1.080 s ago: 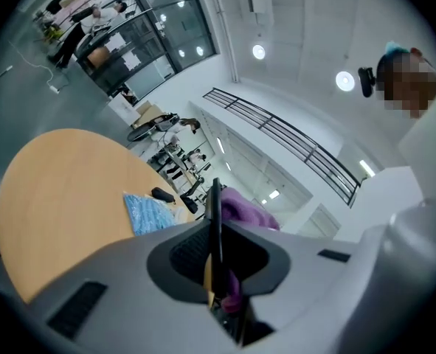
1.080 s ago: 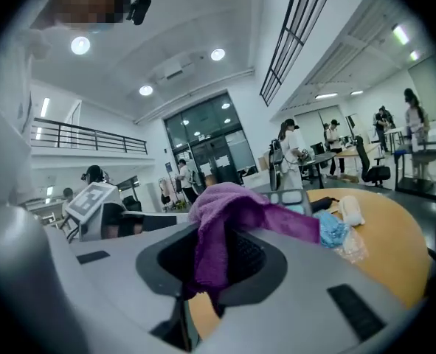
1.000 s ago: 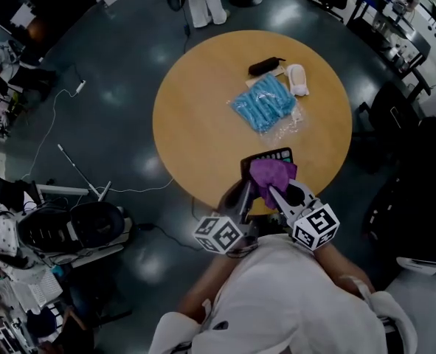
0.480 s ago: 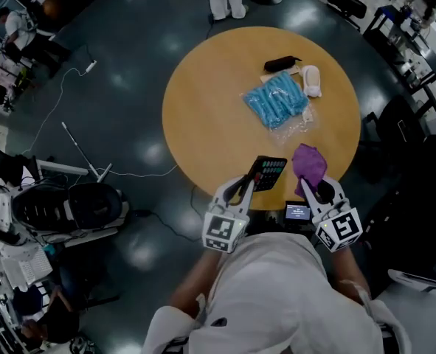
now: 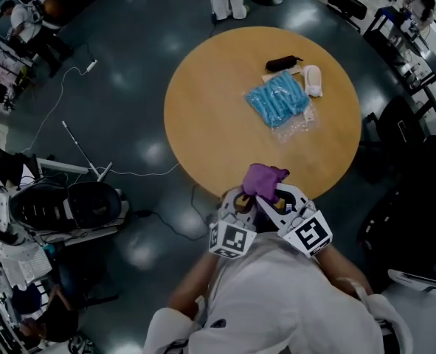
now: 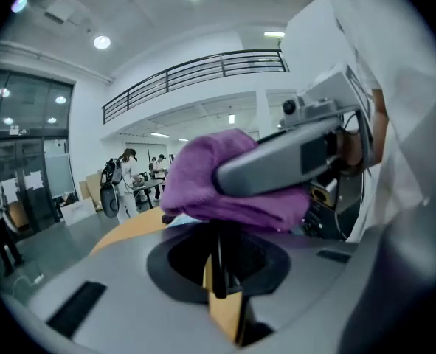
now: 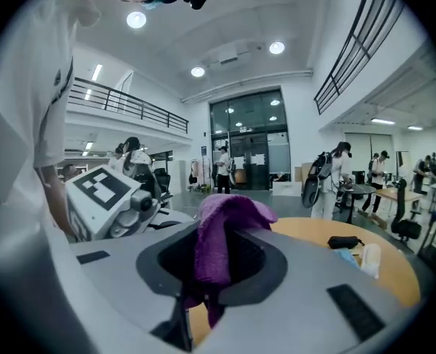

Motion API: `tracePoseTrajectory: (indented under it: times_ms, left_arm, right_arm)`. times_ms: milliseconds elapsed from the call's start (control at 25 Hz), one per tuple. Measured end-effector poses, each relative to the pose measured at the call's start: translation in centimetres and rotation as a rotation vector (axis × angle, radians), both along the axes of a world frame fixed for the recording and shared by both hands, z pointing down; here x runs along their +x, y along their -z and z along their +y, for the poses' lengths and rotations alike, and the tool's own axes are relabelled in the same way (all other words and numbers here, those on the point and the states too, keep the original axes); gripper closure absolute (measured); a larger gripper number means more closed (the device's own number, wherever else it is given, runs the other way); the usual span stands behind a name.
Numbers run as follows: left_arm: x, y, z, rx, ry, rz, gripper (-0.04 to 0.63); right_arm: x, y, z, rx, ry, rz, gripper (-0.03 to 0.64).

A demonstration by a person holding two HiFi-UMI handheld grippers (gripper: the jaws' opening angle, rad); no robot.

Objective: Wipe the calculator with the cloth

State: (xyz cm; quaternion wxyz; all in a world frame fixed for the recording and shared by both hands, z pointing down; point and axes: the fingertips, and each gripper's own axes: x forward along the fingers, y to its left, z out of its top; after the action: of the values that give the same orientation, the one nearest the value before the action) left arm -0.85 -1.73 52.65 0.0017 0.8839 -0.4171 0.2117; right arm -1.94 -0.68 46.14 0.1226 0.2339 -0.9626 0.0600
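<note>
Here at the near edge of the round table, both grippers meet right in front of the person. The left gripper has its fingers clamped on the calculator, which shows up edge-on as a thin dark slab between them in the left gripper view. The right gripper pinches the purple cloth, and the right gripper view shows the fabric bunched up between the fingers and flopping over the top. From the head view, that cloth sits just over the table's near rim and covers the calculator almost completely. In the left gripper view, the cloth lies across the calculator's upper edge, and one grey finger of the right gripper lies over it. Further across the table, well apart from the action, lie a blue packet, a black pouch and a small white object
</note>
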Motion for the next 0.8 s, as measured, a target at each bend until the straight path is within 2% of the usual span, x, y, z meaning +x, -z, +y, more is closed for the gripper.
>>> tracePoseTrajectory:
  times_ms: [120, 280, 440, 560, 720, 800]
  left_arm:
    - [0.0, -0.2, 0.4, 0.017, -0.010, -0.012, 0.548]
    - [-0.9, 0.1, 0.8, 0.034, -0.012, 0.005, 0.549]
    - [-1.5, 1.8, 1.1, 0.047, -0.034, 0.067, 0.549]
    - [-1.3, 2.9, 1.2, 0.052, -0.047, 0.077, 0.548]
    - [-1.3, 3.8, 1.2, 0.096, -0.080, 0.113, 0.549]
    - [-1.3, 4.1, 1.3, 0.113, -0.096, 0.106, 0.549]
  right_arm:
    - [1.4, 0.9, -2.1, -0.012, -0.092, -0.035, 0.541]
    - [3.5, 1.2, -4.6, -0.074, -0.170, -0.058, 0.541]
    - [4.6, 0.2, -5.4, -0.140, -0.167, -0.057, 0.541]
    - [5.1, -0.6, -5.3, -0.183, -0.165, -0.067, 0.541]
    - [6.3, -2.1, -5.5, -0.238, -0.195, -0.079, 0.541]
    - [7.0, -3.1, -5.6, -0.266, -0.208, -0.072, 0.541]
